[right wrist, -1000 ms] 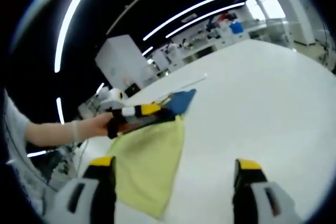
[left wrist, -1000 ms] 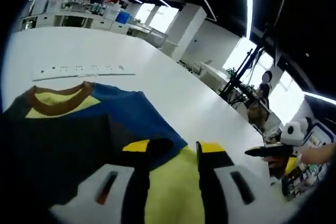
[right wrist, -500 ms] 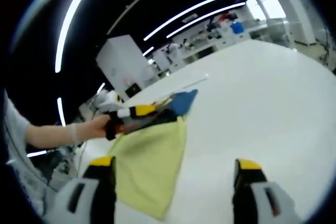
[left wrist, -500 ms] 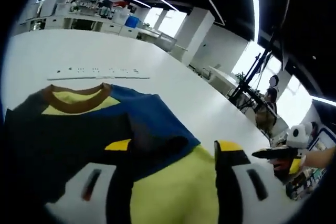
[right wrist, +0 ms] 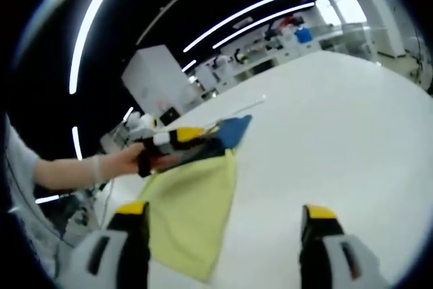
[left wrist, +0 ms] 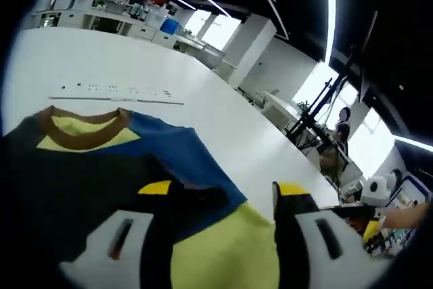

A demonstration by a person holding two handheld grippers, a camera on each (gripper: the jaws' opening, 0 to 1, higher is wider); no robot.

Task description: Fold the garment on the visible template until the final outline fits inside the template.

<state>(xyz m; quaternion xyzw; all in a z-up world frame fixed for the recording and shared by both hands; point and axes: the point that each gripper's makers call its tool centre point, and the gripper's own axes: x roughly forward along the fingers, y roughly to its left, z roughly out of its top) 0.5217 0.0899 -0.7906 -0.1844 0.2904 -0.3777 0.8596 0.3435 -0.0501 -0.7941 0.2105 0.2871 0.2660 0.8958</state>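
While the garment [left wrist: 122, 167] lies spread on the white table [left wrist: 223, 113], its yellow part [right wrist: 193, 208] sits between the jaws of the left gripper [left wrist: 220, 197], grip uncertain. Right gripper [right wrist: 223, 218] hangs open beside it, over bare table. A weak pinch could drop the fold, leaving the outline askew.

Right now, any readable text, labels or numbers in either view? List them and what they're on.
None readable.
Template strip on the white table, beyond the garment: a row of small dark marks, too small and blurred to read.
Garment: no print or label shows.
Left tool, right tool: yellow tips, no legible markings.
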